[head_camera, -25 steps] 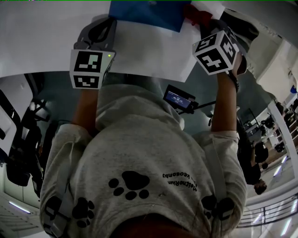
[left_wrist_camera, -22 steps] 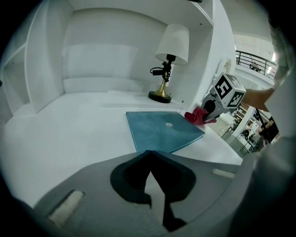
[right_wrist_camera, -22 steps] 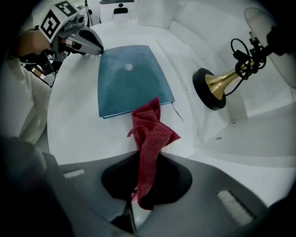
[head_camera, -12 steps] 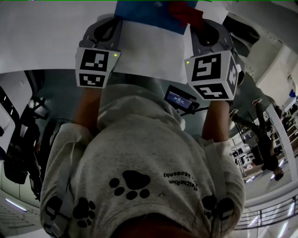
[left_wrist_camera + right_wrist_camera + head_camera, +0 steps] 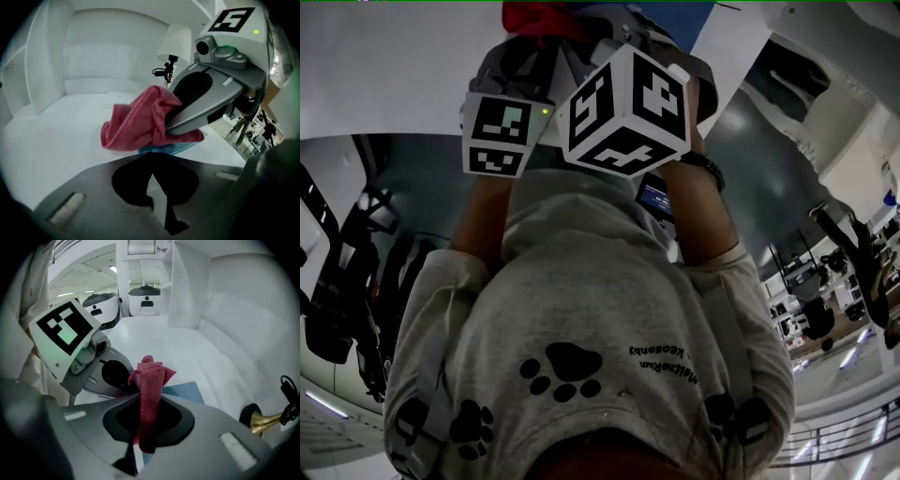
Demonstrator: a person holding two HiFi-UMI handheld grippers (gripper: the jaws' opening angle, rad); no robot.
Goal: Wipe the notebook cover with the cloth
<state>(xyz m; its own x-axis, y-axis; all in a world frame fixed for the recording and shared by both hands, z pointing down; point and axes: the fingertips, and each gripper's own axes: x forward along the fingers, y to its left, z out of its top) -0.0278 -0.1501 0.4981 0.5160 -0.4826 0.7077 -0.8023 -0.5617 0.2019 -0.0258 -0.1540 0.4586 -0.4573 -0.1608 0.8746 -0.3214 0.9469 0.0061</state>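
head view: the right tongs (image 5: 581, 33) reach across to sit just beside the left tongs (image 5: 514, 58), and carry the red cloth (image 5: 536, 14) at the top edge. the blue notebook (image 5: 689, 21) lies on the white worktop (image 5: 384, 66), mostly hidden. a second ago the right tongs and cloth were at the notebook's right corner, well apart from the left tongs, which have hardly moved; the cloth has swept leftwards. left gripper view: these tongs are closed, with only a sliver of worktop between the jaws and nothing held. ahead, the cloth bunches under the right tongs and seems to rest on the notebook, of which a thin blue strip shows beneath. right gripper view: the jaws are clamped on a fold of cloth that runs up between them. the blue cover shows just beyond, and the left tongs are close at the left. i judge a wiping stroke is under way, near its left end. the next move calls for a stroke back to the right, with the cloth kept pressed on the cover and clear of the left tongs.
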